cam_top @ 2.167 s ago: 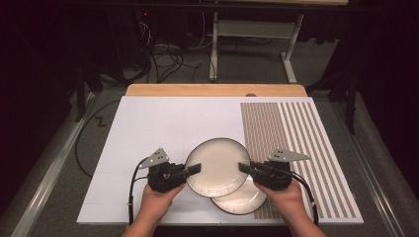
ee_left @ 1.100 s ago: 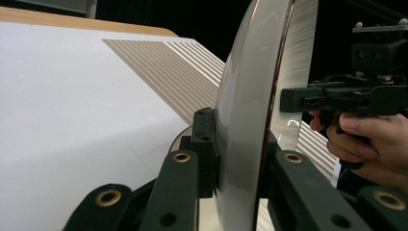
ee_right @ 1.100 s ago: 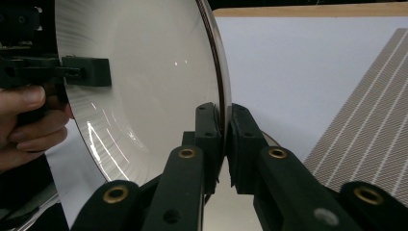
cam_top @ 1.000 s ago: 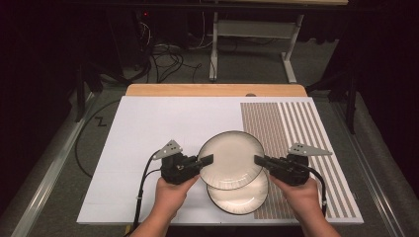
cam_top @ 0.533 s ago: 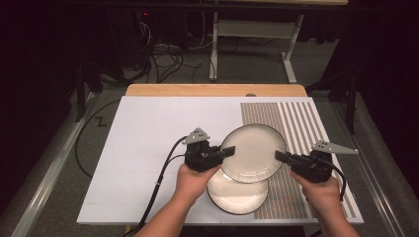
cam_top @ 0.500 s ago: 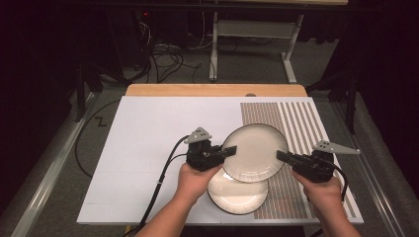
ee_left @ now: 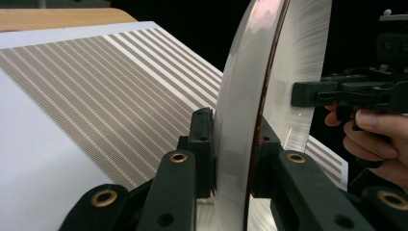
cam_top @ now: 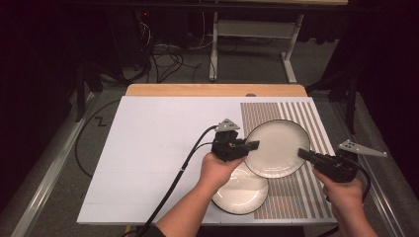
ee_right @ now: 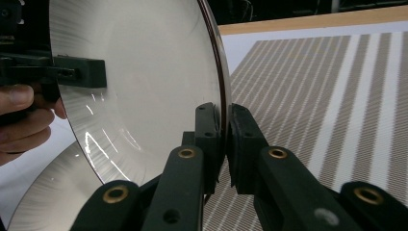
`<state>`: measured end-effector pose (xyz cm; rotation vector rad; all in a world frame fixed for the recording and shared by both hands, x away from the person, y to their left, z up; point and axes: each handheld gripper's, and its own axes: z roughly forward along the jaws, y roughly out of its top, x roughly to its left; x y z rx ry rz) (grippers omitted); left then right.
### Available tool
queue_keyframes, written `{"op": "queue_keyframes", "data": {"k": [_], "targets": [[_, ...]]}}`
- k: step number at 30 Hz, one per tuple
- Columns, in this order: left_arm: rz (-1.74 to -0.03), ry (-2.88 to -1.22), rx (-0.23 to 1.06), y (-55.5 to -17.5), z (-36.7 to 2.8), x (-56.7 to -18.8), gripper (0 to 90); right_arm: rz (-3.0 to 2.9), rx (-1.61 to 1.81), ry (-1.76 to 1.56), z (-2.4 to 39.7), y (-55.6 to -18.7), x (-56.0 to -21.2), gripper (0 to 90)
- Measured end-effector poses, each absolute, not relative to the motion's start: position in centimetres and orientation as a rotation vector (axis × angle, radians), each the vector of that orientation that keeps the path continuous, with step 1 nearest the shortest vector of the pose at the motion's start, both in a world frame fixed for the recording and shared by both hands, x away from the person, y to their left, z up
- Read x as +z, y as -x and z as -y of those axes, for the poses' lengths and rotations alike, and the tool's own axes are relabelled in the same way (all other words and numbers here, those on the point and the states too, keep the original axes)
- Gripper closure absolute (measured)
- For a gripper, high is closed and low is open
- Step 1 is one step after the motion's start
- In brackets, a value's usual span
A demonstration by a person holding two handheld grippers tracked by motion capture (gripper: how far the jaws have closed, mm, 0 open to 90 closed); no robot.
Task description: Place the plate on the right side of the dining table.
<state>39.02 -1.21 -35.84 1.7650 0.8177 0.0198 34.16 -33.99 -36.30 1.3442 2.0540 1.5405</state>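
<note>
Left claw [cam_top: 249, 145] clamped tight on top plate's [cam_top: 277, 148] left rim, right claw [cam_top: 304, 154] clamped on its right rim, plate held just above striped mat [cam_top: 316, 128] on table [cam_top: 148, 148], overlapping second plate [cam_top: 242, 190] lying flat below it.

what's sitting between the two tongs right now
A cream plate spans the gap, gripped by its rim by the left tongs and the right tongs, as the high view shows.
</note>
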Motion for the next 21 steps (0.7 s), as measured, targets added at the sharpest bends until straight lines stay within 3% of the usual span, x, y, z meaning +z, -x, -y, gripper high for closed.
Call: {"op": "queue_keyframes", "data": {"k": [21], "targets": [[-0.811, -1.841, -0.045, -42.5, 6.9, -38.1, 74.4, -1.949, 1.469, -1.460, 38.8, -34.7, -38.1, 86.8]]}}
